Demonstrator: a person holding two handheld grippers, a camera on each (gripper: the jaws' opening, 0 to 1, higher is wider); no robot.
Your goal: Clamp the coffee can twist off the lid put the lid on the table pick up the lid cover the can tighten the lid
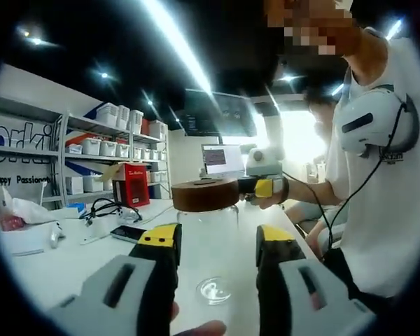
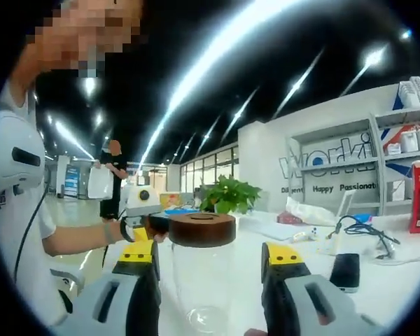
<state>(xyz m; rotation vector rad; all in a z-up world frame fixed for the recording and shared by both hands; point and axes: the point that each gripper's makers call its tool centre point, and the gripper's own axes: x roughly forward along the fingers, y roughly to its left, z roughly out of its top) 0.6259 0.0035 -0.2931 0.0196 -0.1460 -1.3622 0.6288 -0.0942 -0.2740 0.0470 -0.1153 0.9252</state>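
Observation:
A clear glass can [image 1: 208, 241] with a round brown lid [image 1: 204, 194] stands on the white table [image 1: 70, 259]. My left gripper [image 1: 218, 241] faces it with its yellow-tipped jaws either side of the glass body, and a gap shows on the right side. The right gripper [image 1: 264, 187], held in a hand, sits just right of the lid. In the right gripper view the lid [image 2: 201, 229] tops the can [image 2: 201, 280]. My right gripper [image 2: 211, 253] stands open, its jaws wider than the lid. The left gripper [image 2: 145, 222] shows beyond the lid's left edge.
A black phone [image 1: 128, 232], dark cables [image 1: 106, 208] and a red box [image 1: 131, 185] lie on the table's left part. Shelves with white bins [image 1: 119, 143] line the wall. The person's torso [image 1: 385, 210] is close on the right. A potted plant [image 2: 227, 196] stands behind.

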